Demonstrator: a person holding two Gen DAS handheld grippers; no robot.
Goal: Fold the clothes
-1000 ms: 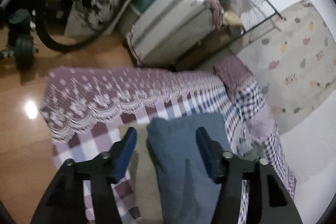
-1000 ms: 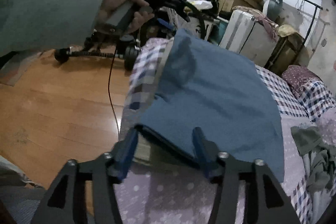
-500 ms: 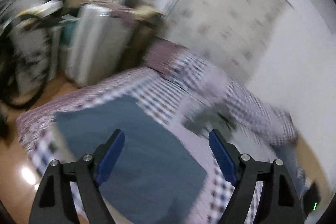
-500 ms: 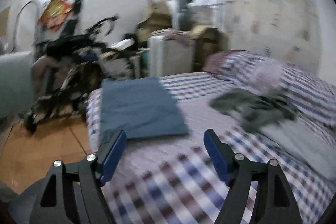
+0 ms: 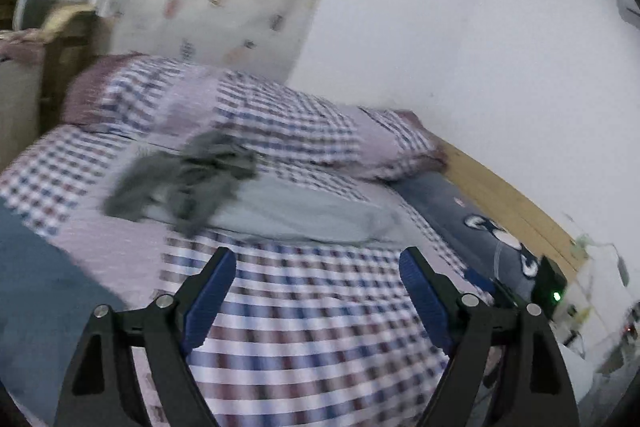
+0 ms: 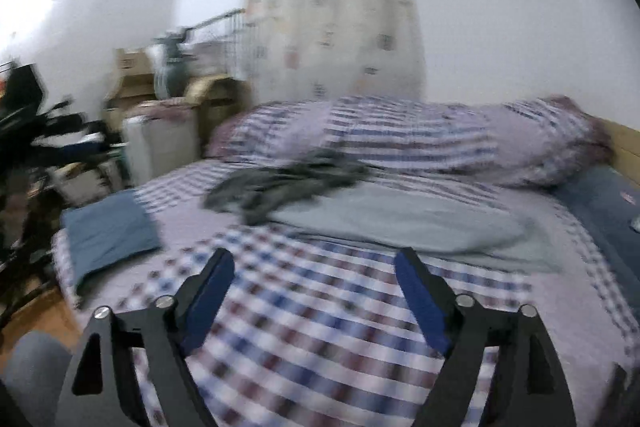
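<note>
A folded blue garment (image 6: 106, 233) lies flat at the left end of the checked bed (image 6: 320, 307); in the left wrist view only its edge (image 5: 36, 275) shows at the far left. A crumpled dark grey garment (image 6: 288, 183) (image 5: 180, 183) lies mid-bed, partly over a flat pale grey garment (image 6: 404, 221) (image 5: 304, 211). My left gripper (image 5: 316, 291) and my right gripper (image 6: 314, 289) hover open above the checked cover, short of the grey clothes, with nothing between their fingers. Both views are motion-blurred.
A long checked pillow (image 6: 400, 139) runs along the wall behind the clothes. A dark blue printed cloth (image 5: 480, 227) and a wooden headboard (image 5: 516, 203) are at the right. Boxes and a suitcase (image 6: 160, 143) crowd the floor at the left.
Both grippers let go of the blue garment, opened wide and swung right from the bed's left end toward the grey clothes. The blue garment stays folded on the bed.
</note>
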